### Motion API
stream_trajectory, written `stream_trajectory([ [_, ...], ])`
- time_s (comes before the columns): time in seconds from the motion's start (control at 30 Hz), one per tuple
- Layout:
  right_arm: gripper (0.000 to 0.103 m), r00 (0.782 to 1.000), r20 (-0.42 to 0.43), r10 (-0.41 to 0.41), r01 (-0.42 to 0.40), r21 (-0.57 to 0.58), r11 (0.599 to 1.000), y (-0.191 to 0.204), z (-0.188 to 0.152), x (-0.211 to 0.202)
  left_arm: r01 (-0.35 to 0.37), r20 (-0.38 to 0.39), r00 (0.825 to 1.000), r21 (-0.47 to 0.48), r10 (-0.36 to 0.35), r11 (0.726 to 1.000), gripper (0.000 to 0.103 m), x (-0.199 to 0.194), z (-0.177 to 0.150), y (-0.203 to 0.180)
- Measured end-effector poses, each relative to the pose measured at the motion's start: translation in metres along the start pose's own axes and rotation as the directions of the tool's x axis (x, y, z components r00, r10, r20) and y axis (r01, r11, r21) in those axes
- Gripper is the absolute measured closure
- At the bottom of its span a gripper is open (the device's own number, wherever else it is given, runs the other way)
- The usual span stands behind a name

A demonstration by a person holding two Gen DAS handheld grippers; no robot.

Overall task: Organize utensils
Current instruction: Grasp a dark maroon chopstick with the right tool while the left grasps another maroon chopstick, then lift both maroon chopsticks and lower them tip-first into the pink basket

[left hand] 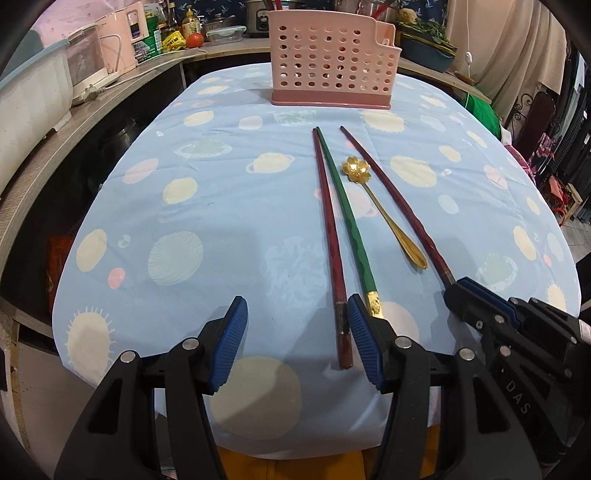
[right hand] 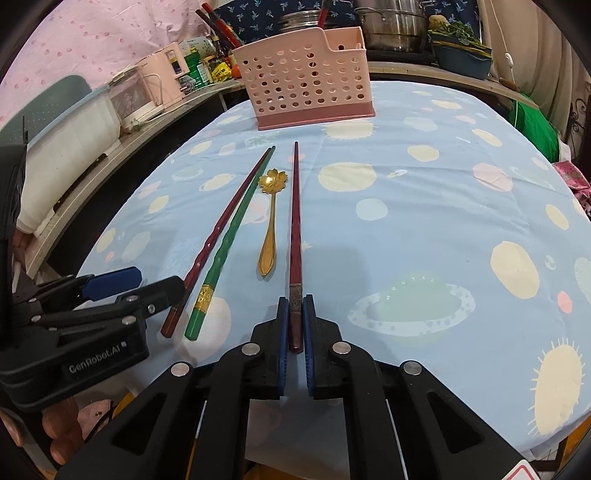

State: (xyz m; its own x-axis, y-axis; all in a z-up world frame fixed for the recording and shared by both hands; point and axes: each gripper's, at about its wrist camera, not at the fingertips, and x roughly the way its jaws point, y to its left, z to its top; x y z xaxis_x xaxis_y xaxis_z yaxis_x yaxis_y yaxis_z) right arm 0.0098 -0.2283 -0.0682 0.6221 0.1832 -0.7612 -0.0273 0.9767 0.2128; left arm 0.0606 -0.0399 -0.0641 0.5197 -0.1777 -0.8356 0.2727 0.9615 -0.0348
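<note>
Two dark red chopsticks, a green chopstick [left hand: 343, 214] [right hand: 229, 240] and a gold flower-bowl spoon [left hand: 373, 199] [right hand: 269, 221] lie side by side on the blue planet-print tablecloth. A pink perforated utensil holder [left hand: 332, 62] [right hand: 303, 77] stands upright beyond them. My right gripper [right hand: 295, 301] [left hand: 458, 291] is shut on the near end of the right-hand red chopstick [right hand: 295, 221] [left hand: 391, 199]. My left gripper [left hand: 295, 306] [right hand: 147, 286] stands open low over the cloth. The left-hand red chopstick [left hand: 328, 221] [right hand: 221, 229] has its near end between the fingers, close to the right pad.
The table [left hand: 184, 221] ends close behind both grippers. A wooden counter [left hand: 110, 92] runs along the left and back with pink appliances, bottles and steel pots [right hand: 395, 26]. A blue dish of greens [left hand: 428, 48] sits at the back right.
</note>
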Motion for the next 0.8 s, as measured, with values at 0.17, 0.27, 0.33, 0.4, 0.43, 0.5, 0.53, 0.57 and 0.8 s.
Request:
stream_trajectory([
  [0.17,0.096,1.0,0.001,0.002,-0.002,0.006,1.0,-0.0023,0.0001,-0.0008,0.006,-0.019,1.0,0.0,-0.006,1.0,0.05,0.0046,-0.0035,-0.0005],
  [0.27,0.096,1.0,0.001,0.002,-0.002,0.006,1.0,-0.0023,0.0,-0.0008,0.004,-0.017,1.0,0.002,-0.004,1.0,0.05,0.0046,-0.004,-0.0004],
  [0.33,0.096,1.0,0.002,0.002,-0.002,0.006,1.0,-0.003,0.0002,-0.0008,0.008,-0.014,1.0,0.005,-0.007,1.0,0.054,0.004,-0.0043,-0.0011],
  [0.4,0.096,1.0,0.002,0.002,-0.002,0.006,1.0,-0.0028,-0.0001,-0.0008,0.008,-0.013,1.0,0.011,-0.008,1.0,0.058,0.0036,-0.005,-0.0021],
  [0.43,0.096,1.0,0.002,0.002,-0.002,0.006,1.0,-0.0028,0.0,-0.0008,0.007,-0.012,1.0,0.014,-0.007,1.0,0.061,0.0033,-0.0056,-0.0028],
  [0.5,0.096,1.0,0.002,0.002,-0.002,0.006,1.0,-0.0026,-0.0005,-0.0009,0.011,-0.011,1.0,0.016,-0.011,1.0,0.064,0.0027,-0.006,-0.0035],
  [0.53,0.096,1.0,0.002,0.003,-0.003,0.007,1.0,-0.0033,-0.0003,-0.001,0.013,-0.011,1.0,0.017,-0.013,1.0,0.069,0.0023,-0.0061,-0.0036],
  [0.57,0.096,1.0,0.002,0.002,-0.002,0.006,1.0,-0.0026,-0.0005,-0.0009,0.014,-0.012,1.0,0.018,-0.014,1.0,0.074,0.0021,-0.0061,-0.0036],
  [0.8,0.096,1.0,0.002,0.002,-0.002,0.005,1.0,-0.0031,-0.0006,-0.001,0.036,-0.023,0.999,0.022,-0.035,0.999,0.096,0.0008,-0.0063,-0.0039],
])
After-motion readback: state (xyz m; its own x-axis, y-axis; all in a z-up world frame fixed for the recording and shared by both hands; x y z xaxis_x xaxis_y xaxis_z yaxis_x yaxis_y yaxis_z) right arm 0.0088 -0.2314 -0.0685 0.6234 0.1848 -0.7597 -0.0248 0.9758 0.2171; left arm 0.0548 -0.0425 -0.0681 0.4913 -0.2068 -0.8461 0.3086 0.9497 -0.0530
